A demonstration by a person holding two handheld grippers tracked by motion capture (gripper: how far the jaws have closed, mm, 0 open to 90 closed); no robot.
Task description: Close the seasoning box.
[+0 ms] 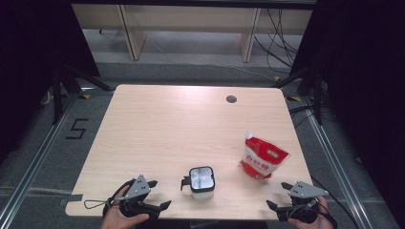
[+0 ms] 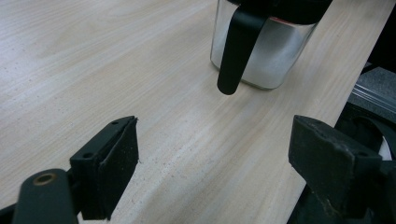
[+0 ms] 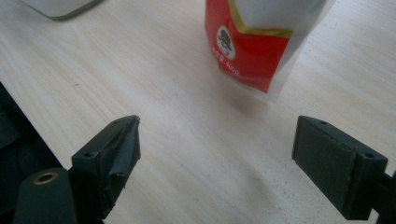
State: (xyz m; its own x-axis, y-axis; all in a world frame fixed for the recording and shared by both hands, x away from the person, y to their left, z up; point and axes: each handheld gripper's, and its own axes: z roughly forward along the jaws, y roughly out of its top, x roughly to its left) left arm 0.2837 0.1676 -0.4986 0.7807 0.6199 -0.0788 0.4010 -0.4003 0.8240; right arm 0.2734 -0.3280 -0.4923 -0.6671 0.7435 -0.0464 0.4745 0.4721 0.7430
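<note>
A clear glass container (image 1: 201, 181) with a black rim and a black side handle stands near the table's front edge, white inside. A red and white spouted pouch (image 1: 262, 160) lies to its right. My left gripper (image 1: 160, 193) is open at the front edge, left of the container, jaws pointing at it. The left gripper view has the container (image 2: 275, 56) and its handle (image 2: 236, 51) ahead of my open left gripper (image 2: 215, 149), nothing between the jaws. My right gripper (image 1: 278, 195) is open at the front right. In its view the pouch (image 3: 257, 42) lies beyond the open right gripper (image 3: 217, 149).
The light wooden table (image 1: 181, 124) has a round cable hole (image 1: 231, 99) at the back right. A corner of the container (image 3: 60, 7) shows at the top left of the right gripper view. Wooden furniture legs and cables stand on the floor beyond the table.
</note>
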